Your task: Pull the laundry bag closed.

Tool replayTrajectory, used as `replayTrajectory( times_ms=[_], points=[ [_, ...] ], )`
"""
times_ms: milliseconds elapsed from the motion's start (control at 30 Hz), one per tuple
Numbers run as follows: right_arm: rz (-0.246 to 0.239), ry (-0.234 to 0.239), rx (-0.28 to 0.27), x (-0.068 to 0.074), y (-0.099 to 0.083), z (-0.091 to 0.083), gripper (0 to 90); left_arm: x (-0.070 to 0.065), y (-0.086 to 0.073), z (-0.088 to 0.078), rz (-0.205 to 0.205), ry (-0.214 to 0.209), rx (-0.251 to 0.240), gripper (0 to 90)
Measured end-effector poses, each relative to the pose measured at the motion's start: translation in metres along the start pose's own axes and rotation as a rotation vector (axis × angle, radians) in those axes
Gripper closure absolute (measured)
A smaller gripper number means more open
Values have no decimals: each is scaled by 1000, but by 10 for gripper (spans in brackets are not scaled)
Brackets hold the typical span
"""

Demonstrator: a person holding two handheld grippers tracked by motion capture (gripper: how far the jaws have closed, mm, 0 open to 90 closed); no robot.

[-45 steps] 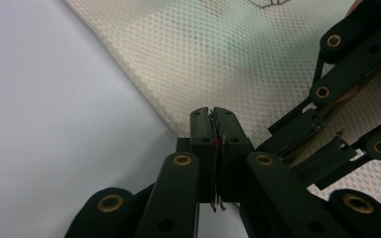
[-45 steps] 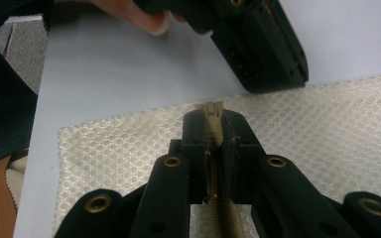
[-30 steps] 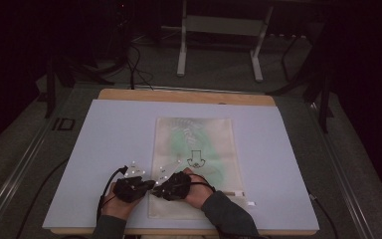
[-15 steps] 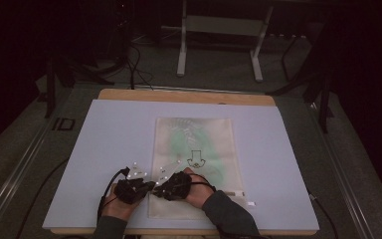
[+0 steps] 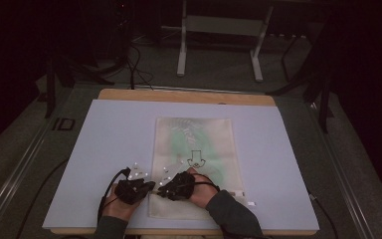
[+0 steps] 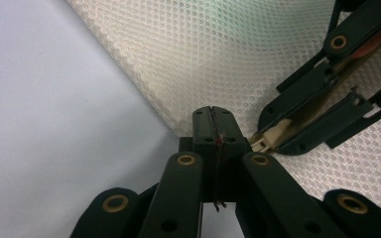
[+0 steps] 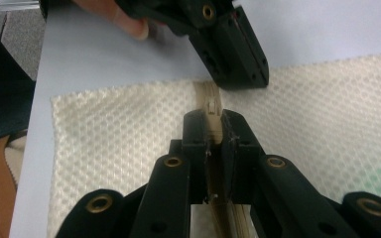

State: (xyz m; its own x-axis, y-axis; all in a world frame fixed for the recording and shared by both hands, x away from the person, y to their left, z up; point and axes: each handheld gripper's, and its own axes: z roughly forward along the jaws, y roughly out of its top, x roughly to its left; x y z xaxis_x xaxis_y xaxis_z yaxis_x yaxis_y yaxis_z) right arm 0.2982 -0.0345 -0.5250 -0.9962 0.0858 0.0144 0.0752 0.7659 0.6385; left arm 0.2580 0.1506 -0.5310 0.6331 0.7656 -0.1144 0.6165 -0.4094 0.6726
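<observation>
In the high view, the near edge of the mesh bag point(image 5: 194, 149) is hidden under the two hands, and the drawing on what lies inside it is too small to read. In the left gripper view, the bag is cut off by the top and right edges. The zipper pull point(image 7: 211, 116) is mostly covered by the fingers point(image 7: 238, 136) of the right gripper point(image 7: 212, 130). The left gripper point(image 6: 212, 130) covers the bag's corner, so it is unclear whether fabric lies between its fingers.

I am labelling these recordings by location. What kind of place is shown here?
Probably a recording lab or workshop, not a home: a table with a plain covering board, cables on the dark floor, and metal stand legs behind.
</observation>
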Motion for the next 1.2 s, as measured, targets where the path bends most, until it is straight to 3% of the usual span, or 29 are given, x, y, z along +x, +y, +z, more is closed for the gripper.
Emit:
replayTrajectory(
  times_ms=[533, 767, 967, 1200],
  points=[
    [-18, -15, 44, 0, -14, -17, 824, -2, 1, 0, 7, 14, 7, 897],
    [-26, -23, 52, 1, -14, -17, 823, -6, 3, -1, 22, 36, 13, 895],
    [-23, -22, 52, 1, -14, -16, 823, -10, 5, -4, 40, 3, -23, 894],
    [-23, -26, 50, 2, -13, -16, 822, -12, 8, 7, 50, 0, 16, 894]
  ],
)
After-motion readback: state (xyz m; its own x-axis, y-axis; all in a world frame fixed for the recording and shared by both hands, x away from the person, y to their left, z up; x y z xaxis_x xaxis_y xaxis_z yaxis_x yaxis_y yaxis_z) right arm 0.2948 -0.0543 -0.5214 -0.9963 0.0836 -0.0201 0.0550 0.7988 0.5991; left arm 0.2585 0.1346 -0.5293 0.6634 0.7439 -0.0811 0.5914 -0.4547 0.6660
